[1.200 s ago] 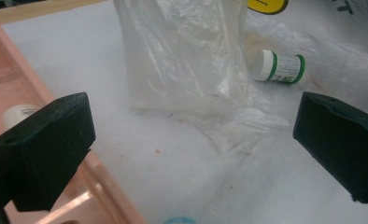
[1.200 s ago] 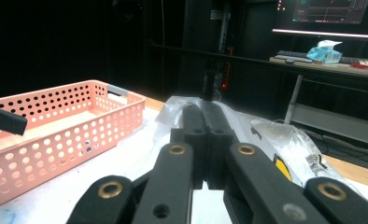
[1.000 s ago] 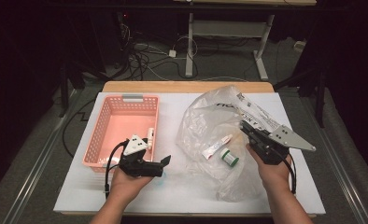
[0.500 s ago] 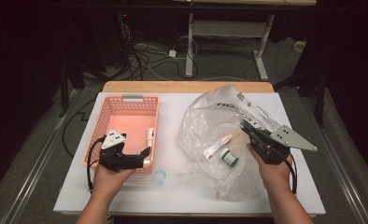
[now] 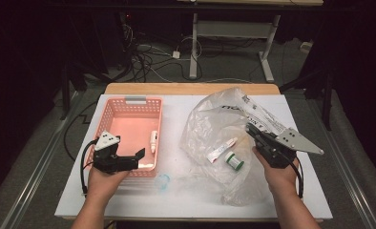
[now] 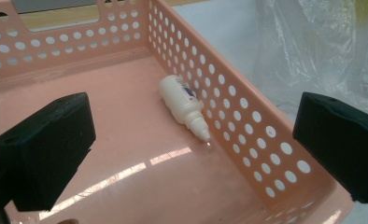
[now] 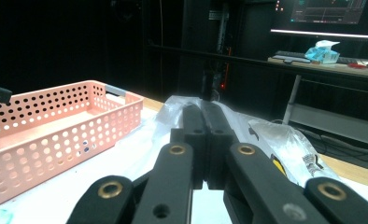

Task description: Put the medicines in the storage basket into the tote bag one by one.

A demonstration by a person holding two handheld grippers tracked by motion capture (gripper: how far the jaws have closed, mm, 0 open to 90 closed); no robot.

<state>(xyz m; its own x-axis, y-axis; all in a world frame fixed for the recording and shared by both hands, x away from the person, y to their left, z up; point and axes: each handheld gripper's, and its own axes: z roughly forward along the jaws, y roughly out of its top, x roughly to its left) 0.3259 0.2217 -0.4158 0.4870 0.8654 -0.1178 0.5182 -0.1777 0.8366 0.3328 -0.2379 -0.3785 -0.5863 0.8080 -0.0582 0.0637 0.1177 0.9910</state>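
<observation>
I see two black grippers: left gripper (image 5: 139, 153) has chunky black pads (image 6: 46, 149), a white top plate, looped cable; right gripper (image 7: 209, 122) shows brass rivets behind its fingers, grey triangular plate. Forearms bare.

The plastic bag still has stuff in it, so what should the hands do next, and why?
Probably swing the open left tool from the pink basket, where one white bottle lies, toward the plastic bag. A tube and green-capped jar remain inside.
</observation>
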